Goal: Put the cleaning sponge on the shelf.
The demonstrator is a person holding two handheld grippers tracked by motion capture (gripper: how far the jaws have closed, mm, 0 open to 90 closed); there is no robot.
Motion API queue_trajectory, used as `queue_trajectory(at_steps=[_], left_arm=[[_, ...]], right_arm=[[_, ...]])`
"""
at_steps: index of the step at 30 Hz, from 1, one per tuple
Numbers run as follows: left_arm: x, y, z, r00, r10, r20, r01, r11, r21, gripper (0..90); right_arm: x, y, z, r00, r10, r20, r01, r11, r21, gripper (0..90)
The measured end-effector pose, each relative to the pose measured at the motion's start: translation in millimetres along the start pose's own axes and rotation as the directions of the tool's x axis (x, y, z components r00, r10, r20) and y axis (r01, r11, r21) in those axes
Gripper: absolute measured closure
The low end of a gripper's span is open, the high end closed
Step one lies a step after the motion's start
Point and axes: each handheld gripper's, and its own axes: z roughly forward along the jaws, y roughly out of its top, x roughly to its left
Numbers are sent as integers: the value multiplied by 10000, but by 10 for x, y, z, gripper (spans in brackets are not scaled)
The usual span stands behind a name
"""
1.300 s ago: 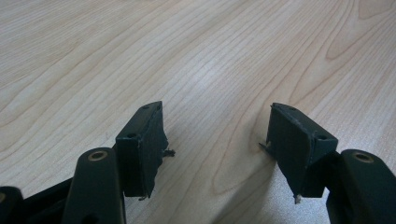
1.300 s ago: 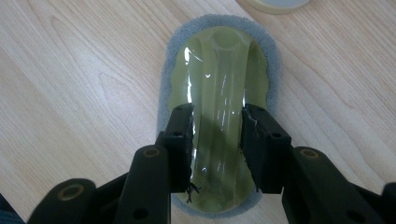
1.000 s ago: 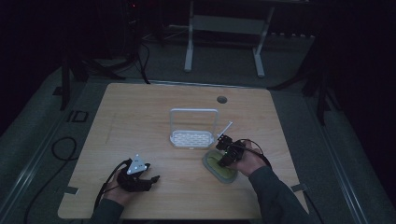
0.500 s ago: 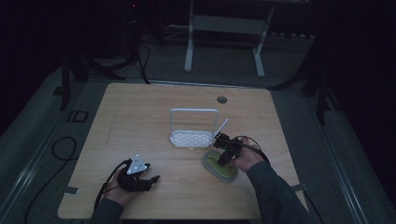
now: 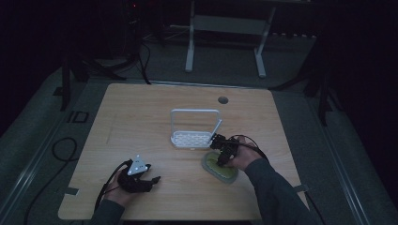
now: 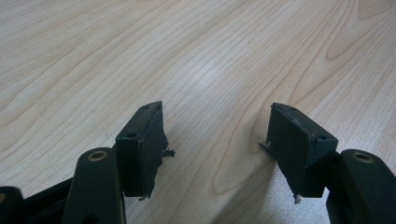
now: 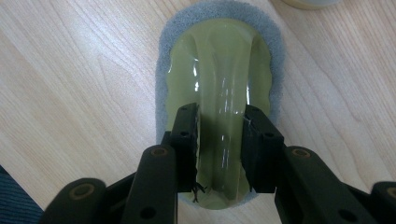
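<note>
Dim room, pretty much everything dark except the light wooden table (image 5: 141, 112), with some stand legs and cables on the floor behind it. From the high view, a white wire rack (image 5: 194, 129) sits mid-table, and just in front and to its right lies an olive-green scrubber with a grey sponge base (image 5: 220, 169). The right gripper (image 5: 220, 152) is down on top of it, so that hand is obviously the nearer one. The left gripper (image 5: 135, 174) rests near the front-left edge, well apart from all that.

Left gripper view: jaws spread wide, nothing between them, just bare wood grain under the fingertips (image 6: 142, 140).

Right gripper view: the scrubber (image 7: 219, 84) runs lengthwise straight away from the gripper (image 7: 219, 140), its raised glossy handle ridge lining up with the gap. The jaws straddle that ridge at the near end, narrowed close on either side. Looks like they're touching it, but can't tell if they're actually squeezing. Best guess: a lift comes next, and the grip being crosswise to the long axis looks right for it.
</note>
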Motion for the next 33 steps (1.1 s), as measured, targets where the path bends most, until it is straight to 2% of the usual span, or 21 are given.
queue_trajectory(at_steps=[3,6,12,16,20,33], left_arm=[[-1,0,0,10000,-8,-3,8,10000,1,372],[0,0,0,10000,-1,-1,1,10000,-1,372],[-1,0,1,10000,-6,-1,6,10000,-8,372],[0,0,0,10000,-6,-2,6,10000,0,372],[0,0,0,10000,2,-3,-2,10000,1,372],[0,0,0,10000,-1,0,1,10000,-6,372]], right_arm=[[4,15,0,9998,-176,113,176,9998,54,711],[17,21,-5,9981,-554,257,553,9984,76,712],[57,21,-30,9957,-843,393,846,9964,-73,713],[83,29,-56,9909,-1203,605,1210,9926,-89,713],[110,48,-92,9885,-1338,709,1356,9905,-212,713],[177,94,-197,9732,-1953,1217,2041,9768,-643,713]])
